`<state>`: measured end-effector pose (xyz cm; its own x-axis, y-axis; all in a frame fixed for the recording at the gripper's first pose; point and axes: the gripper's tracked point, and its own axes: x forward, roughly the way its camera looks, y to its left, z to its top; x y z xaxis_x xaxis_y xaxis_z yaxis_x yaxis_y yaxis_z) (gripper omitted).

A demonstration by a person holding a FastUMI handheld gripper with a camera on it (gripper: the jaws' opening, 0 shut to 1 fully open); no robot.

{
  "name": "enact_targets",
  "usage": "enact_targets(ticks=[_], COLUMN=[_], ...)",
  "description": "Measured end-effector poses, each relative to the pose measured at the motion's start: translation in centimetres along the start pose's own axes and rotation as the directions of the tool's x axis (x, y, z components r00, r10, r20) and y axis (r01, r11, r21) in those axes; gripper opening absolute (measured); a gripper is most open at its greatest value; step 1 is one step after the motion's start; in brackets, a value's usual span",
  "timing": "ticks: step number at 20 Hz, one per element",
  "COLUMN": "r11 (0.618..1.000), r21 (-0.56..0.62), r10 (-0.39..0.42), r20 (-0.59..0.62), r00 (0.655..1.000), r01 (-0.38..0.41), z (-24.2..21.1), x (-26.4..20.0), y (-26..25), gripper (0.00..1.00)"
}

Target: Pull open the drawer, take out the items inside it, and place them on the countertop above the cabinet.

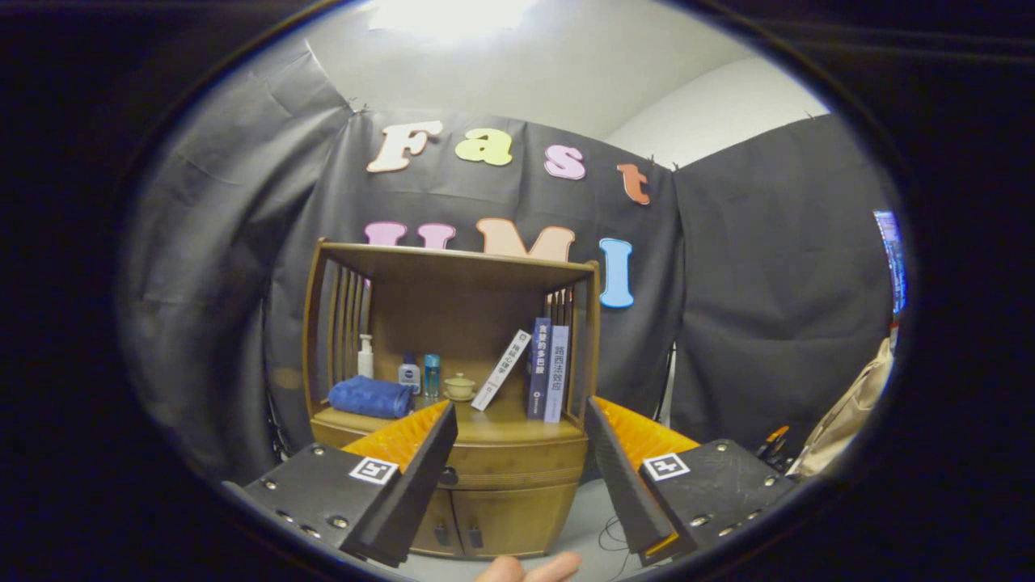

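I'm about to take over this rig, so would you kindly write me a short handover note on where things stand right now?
Gripper: jaws open, holding nothing, some way short of the cabinet.
Drawer: shut, seen between the jaws, below the countertop; its contents are hidden.
Countertop already carries a blue towel, bottles, a small lidded pot and books.
Done: nothing yet.
Left: pull the drawer open, lift its items out, set them on the countertop.

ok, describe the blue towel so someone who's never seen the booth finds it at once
Beyond the open gripper stands a wooden cabinet with an open shelf above its closed drawer. The blue towel lies folded on the countertop at the shelf's bottle end, beside a white pump bottle. It is the one soft, flat thing there; bottles and books stand upright.
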<state>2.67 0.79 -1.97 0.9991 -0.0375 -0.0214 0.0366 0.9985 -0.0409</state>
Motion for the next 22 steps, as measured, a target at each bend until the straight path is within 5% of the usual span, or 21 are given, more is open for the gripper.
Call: enact_targets(ticks=[14,22], r11=[0.978,0.964], r21=[0.105,0.179], r10=[0.188,0.22], r20=[-0.057,-0.127], r00=[0.981,0.967], r01=[-0.181,-0.196], z=[-6.0,-11.7], x=[7.4,10.0], y=[10.7,14.5], gripper=[0.95,0.95])
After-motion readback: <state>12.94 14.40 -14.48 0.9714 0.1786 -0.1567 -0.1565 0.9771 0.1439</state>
